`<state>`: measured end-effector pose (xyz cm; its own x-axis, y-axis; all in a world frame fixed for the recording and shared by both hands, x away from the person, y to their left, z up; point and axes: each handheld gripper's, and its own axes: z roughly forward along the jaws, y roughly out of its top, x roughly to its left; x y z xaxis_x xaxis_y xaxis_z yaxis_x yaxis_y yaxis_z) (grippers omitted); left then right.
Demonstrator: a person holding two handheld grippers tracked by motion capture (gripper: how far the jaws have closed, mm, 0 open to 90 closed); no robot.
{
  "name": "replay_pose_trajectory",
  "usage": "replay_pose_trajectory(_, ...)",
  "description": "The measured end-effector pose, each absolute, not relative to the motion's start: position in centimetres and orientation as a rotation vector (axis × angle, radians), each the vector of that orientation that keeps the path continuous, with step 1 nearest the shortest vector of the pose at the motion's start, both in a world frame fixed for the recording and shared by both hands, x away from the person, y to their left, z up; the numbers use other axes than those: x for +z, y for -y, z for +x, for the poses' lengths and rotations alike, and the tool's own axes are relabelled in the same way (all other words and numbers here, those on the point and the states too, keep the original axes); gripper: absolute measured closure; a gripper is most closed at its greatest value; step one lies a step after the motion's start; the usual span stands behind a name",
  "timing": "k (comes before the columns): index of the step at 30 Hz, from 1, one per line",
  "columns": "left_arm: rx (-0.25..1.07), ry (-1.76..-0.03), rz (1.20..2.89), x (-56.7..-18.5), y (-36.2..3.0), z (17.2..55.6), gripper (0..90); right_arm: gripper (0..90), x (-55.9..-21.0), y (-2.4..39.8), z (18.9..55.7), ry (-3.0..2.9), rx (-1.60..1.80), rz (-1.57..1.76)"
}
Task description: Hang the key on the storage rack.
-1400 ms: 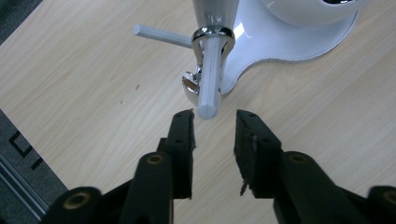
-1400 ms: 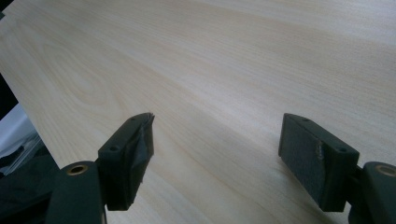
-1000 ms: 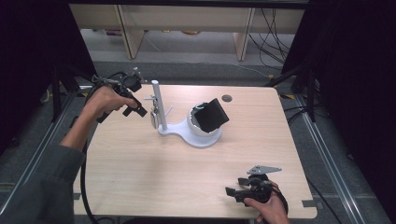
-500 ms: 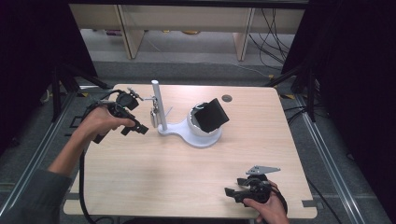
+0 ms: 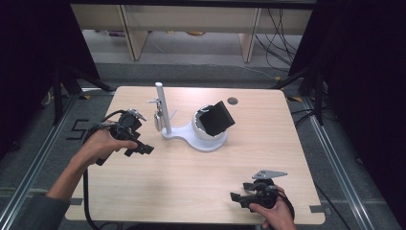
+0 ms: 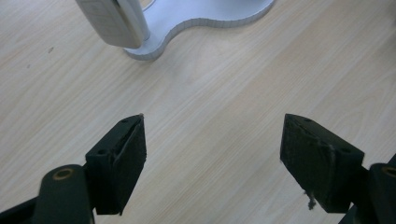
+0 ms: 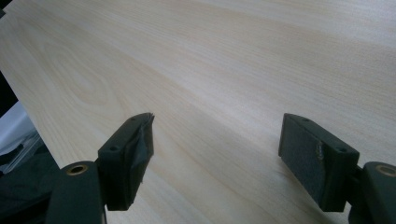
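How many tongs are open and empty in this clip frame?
2. The left tongs are over the table's left side, near the white stand, jaws wide apart with nothing between them. The right tongs sit at the near right edge, likewise open and empty.

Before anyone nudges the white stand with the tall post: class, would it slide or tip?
The white stand would probably slide, since its base is broad and flat. Pushed high on the post, it might tip. It looks rigid.
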<state>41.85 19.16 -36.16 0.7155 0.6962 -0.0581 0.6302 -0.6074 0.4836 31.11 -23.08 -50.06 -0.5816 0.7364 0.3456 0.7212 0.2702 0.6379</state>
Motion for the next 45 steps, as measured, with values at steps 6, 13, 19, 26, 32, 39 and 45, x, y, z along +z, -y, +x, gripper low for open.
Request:
replay_pose_trajectory(6, 0.178, -0.979, 2.439, -36.9, -18.7, 40.7, 21.6, 27.3, -50.1, 23.1, 31.1, -2.488, 1.23, 1.432)
replay_pose_trajectory(13, 0.167, -0.917, 2.438, -38.0, -17.8, 39.2, 20.9, 27.3, -50.1, 23.1, 31.2, -2.484, 1.221, 1.426)
replay_pose_trajectory(19, 0.139, -0.876, 2.45, -39.4, -17.1, 38.3, 20.2, 27.3, -50.1, 23.0, 31.1, -2.489, 1.226, 1.432)
replay_pose_trajectory(26, 0.12, -0.863, 2.441, -41.0, -16.9, 37.4, 20.2, 27.3, -50.1, 23.0, 31.1, -2.486, 1.233, 1.427)
replay_pose_trajectory(32, 0.137, -0.839, 2.429, -41.8, -16.9, 36.6, 20.2, 27.3, -50.1, 23.0, 31.1, -2.48, 1.223, 1.426)
replay_pose_trajectory(39, 0.165, -0.786, 2.42, -43.3, -16.4, 34.9, 20.3, 27.3, -50.1, 23.0, 31.1, -2.479, 1.242, 1.427)
replay_pose_trajectory(45, 0.185, -0.755, 2.429, -44.8, -15.9, 33.5, 20.3, 26.7, -50.1, 22.8, 31.0, -2.485, 1.244, 1.435)
